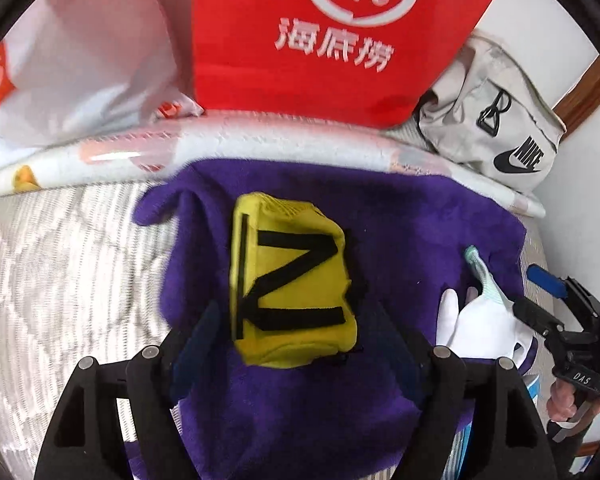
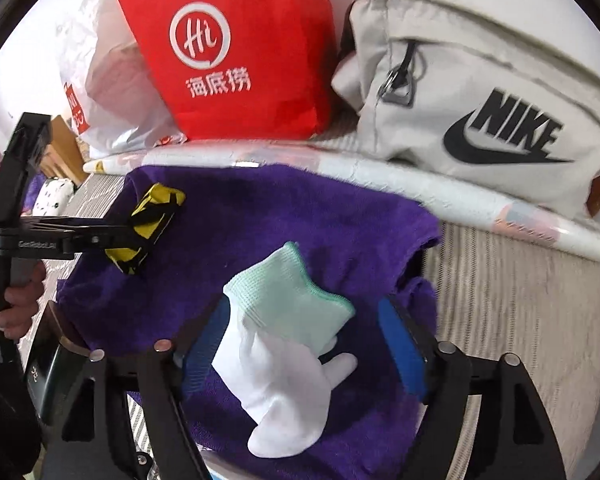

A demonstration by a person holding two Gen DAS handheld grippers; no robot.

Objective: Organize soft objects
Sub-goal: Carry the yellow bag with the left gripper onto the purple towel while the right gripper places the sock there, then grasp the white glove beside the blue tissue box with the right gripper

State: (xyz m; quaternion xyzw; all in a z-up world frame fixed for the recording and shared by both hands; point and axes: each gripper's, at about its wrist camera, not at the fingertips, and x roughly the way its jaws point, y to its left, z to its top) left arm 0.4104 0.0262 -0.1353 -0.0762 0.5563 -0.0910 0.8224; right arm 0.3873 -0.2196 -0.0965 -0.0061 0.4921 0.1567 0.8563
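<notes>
A folded yellow cloth with black stripes [image 1: 292,284] lies on a purple towel [image 1: 400,216] on the bed. My left gripper [image 1: 300,340] is open with its blue pads on either side of the cloth's near end; it also shows in the right wrist view [image 2: 140,236] at the yellow cloth [image 2: 156,208]. A white glove with a mint cuff [image 2: 284,340] lies on the purple towel [image 2: 260,208]. My right gripper [image 2: 304,344] is open around the glove, not closed on it. The glove also shows in the left wrist view [image 1: 480,320].
A red paper bag [image 1: 320,40] and a white plastic bag [image 1: 80,60] stand at the back. A beige Nike bag [image 2: 480,100] lies at the back right. A white patterned folded cover [image 1: 260,136] lies behind the towel. The striped bedspread [image 1: 60,260] extends left.
</notes>
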